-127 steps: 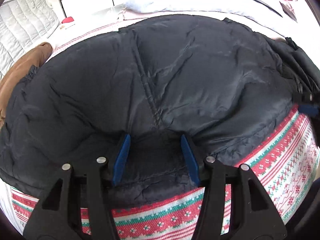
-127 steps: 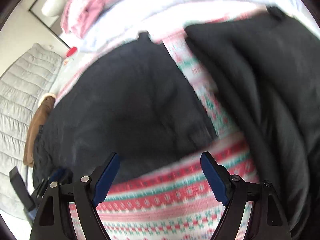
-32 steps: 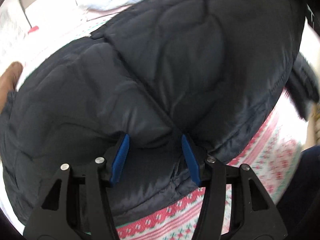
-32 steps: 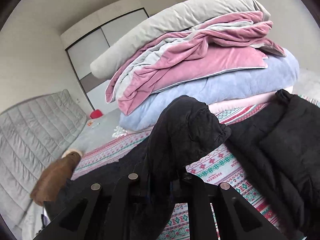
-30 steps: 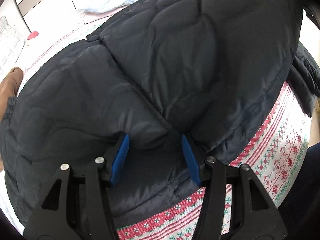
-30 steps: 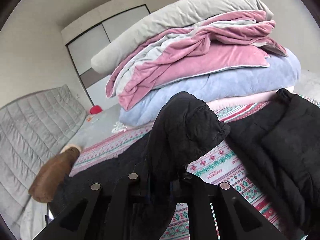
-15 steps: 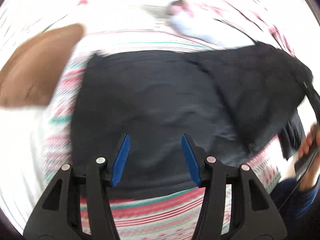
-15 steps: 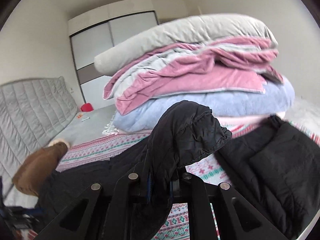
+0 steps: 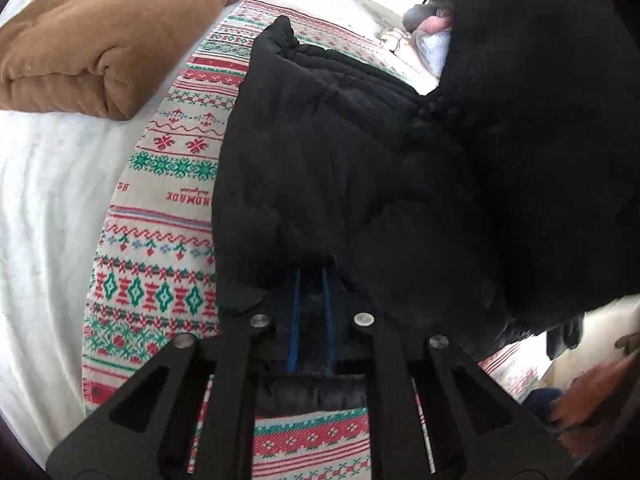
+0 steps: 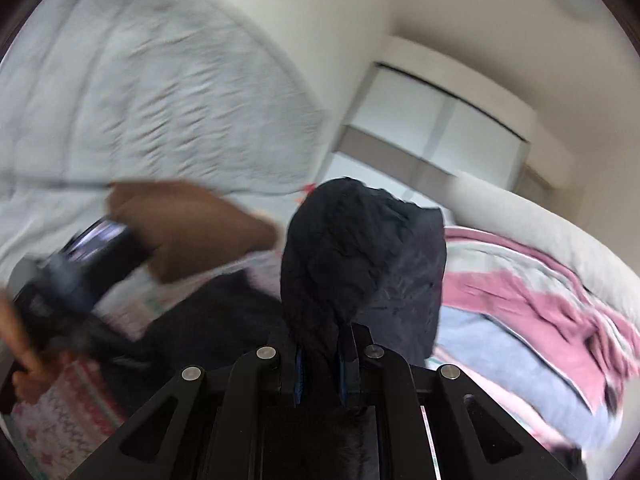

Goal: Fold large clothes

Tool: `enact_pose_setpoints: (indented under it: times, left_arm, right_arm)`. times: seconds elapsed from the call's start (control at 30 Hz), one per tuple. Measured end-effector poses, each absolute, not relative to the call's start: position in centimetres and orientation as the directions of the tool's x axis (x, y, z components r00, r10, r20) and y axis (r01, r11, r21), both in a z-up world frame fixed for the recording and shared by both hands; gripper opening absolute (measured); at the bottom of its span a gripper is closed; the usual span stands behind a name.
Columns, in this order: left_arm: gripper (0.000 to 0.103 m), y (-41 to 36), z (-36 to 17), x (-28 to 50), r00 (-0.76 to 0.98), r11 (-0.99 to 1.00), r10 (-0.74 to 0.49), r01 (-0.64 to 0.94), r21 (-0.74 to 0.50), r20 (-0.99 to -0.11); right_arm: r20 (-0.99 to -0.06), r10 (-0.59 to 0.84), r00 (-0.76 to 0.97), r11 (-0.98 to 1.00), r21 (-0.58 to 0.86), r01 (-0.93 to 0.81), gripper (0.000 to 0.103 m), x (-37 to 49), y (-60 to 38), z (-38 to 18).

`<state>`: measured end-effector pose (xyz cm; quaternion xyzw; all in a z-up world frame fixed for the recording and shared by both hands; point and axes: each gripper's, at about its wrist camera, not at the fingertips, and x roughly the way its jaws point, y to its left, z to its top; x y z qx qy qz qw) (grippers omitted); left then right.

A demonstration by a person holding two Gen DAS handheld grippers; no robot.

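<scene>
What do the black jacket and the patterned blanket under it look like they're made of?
Black jacket: likely synthetic shell with padding, judging by its puffy stitched quilting and matte look. Patterned blanket: apparently woven or knitted cotton-like fabric, with flat red and green motifs in bands.

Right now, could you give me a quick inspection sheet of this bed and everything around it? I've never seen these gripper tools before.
Surface: patterned blanket in red, green and cream, over a white sheet.
Job's things: black puffer jacket, part lying on the blanket, part lifted.
Clutter: folded brown garment; stack of pink, blue and grey bedding.
Grippers: left gripper shut on the jacket's edge; right gripper shut on a bunched fold of it, held up in the air.
Cables: nothing seen.
Surroundings: white wardrobe, grey quilted headboard; the right wrist view is blurred.
</scene>
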<state>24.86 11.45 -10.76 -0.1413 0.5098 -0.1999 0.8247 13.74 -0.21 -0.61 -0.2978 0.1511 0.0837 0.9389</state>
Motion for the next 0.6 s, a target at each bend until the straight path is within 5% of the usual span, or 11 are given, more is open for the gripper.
enact_pose_setpoints:
  times: [0.13,0.43,0.6]
  left_arm:
    - [0.012,14.4,-10.5,25.4,0.394,0.856,-0.507,0.12,-0.504,-0.767]
    - [0.016,19.2,-9.6,25.2,0.429,0.856,-0.486,0.059,-0.513,-0.762]
    - [0.04,19.3,-8.3,24.9,0.46,0.851,-0.491,0.071,-0.521,-0.74]
  right_arm:
    - [-0.476,0.116,0.871,0.756,-0.527,-0.389,0.012,15.6,3.1,-5.9]
    - [-0.539,0.138,0.831,0.77,-0.468,-0.432,0.024,16.5,3.4,-9.1]
    - [-0.575,0.134,0.807,0.767,-0.455,-0.452,0.028,17.2,2.8,-9.6]
